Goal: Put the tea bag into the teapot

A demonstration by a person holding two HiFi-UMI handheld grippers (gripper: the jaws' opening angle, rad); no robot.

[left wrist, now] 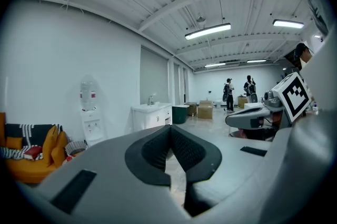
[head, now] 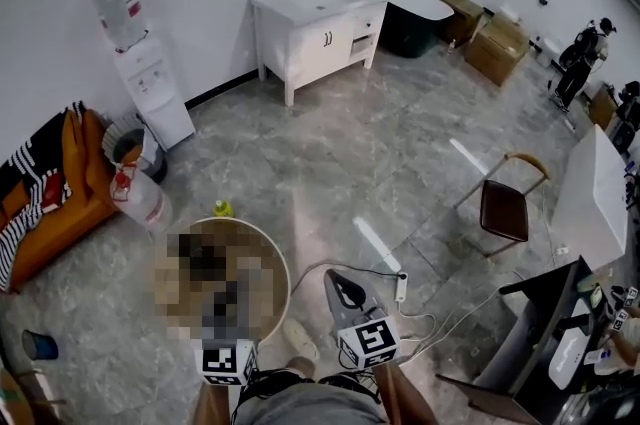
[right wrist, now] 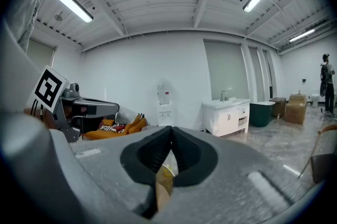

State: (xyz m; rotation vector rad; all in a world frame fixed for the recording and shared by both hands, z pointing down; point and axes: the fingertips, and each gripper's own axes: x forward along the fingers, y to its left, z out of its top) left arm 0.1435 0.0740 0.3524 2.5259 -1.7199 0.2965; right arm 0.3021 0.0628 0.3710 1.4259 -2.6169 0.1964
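No tea bag or teapot shows in any view; a mosaic patch covers most of the small round table [head: 281, 258] in the head view. My left gripper [left wrist: 171, 128] is held up level, facing the room, and its jaws are shut with nothing between them. In the head view only its marker cube [head: 228, 360] is plain. My right gripper [right wrist: 171, 129] is also level and shut, tips touching, with only a yellowish background showing through the gap below them. In the head view the right gripper [head: 334, 277] hangs just right of the table.
A water dispenser [head: 150, 83] and an orange sofa [head: 60, 198] stand at the left, a white sink cabinet [head: 320, 23] at the back. A chair [head: 505, 205] and a dark desk [head: 540, 333] are on the right. A power strip [head: 401, 288] with cables lies on the floor.
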